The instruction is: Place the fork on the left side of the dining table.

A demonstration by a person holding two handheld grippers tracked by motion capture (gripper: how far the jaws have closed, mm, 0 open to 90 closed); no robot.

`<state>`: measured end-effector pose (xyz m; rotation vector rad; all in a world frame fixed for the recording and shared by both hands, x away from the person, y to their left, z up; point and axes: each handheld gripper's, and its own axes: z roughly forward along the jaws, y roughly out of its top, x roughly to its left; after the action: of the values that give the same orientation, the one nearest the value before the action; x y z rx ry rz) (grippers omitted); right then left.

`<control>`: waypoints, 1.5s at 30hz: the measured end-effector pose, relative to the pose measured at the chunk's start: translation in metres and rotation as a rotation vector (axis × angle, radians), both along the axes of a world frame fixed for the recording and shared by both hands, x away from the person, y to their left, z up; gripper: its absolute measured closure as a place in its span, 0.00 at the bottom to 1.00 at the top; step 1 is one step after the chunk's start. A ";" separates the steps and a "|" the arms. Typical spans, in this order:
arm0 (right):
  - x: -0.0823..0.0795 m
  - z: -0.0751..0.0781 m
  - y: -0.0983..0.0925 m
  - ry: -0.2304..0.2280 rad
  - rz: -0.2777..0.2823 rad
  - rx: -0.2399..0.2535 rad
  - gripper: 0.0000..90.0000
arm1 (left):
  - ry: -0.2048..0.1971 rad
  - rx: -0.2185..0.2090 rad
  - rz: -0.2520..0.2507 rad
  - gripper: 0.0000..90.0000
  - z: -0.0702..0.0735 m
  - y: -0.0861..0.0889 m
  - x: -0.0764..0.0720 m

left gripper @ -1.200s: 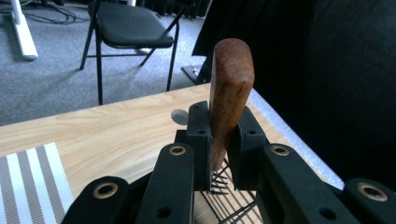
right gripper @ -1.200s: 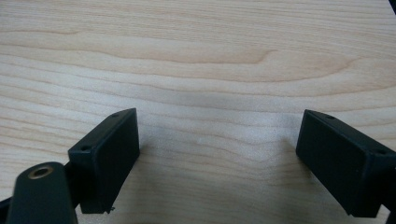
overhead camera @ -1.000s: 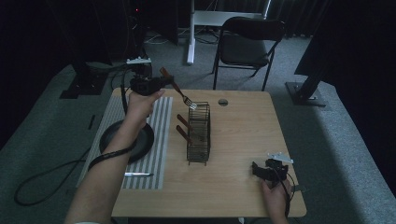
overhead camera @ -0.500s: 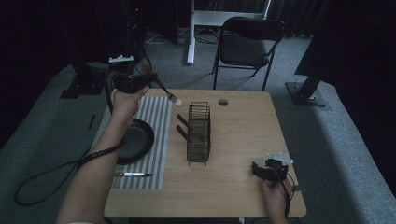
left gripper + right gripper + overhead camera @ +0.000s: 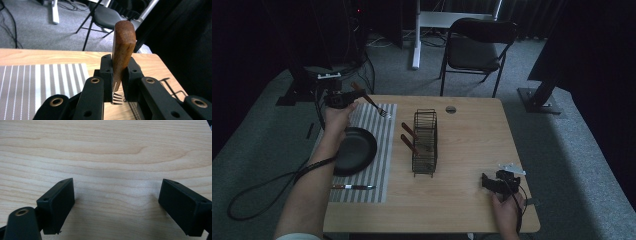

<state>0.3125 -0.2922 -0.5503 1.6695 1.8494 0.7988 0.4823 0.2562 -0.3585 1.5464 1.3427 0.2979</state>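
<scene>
The fork, wooden-handled, hangs above the far end of the striped mat, tines toward the wire rack; the left gripper clamps its handle; the right gripper rests on the table with jaws wide apart, holding nothing.

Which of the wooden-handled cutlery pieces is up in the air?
The fork clamped in the left gripper, above the far end of the striped mat. Two others stand in the wire rack; the knife lies on the mat.
</scene>
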 end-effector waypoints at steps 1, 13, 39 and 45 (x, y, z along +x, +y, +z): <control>0.000 0.000 0.000 0.000 -0.001 0.000 0.14 | 0.005 -0.013 0.008 0.89 -0.003 0.002 0.001; 0.000 0.000 0.000 0.000 -0.001 0.000 0.14 | 0.037 -0.013 0.107 0.89 -0.048 0.018 0.010; 0.000 0.000 0.000 0.000 -0.001 0.000 0.15 | 0.042 -0.093 0.213 0.89 -0.104 0.045 0.014; 0.000 0.000 0.000 -0.001 -0.001 0.000 0.15 | 0.051 -0.126 0.233 0.89 -0.112 0.051 0.015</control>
<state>0.3124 -0.2922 -0.5503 1.6695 1.8486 0.7988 0.4971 0.3071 -0.4708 1.3024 1.5549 0.3136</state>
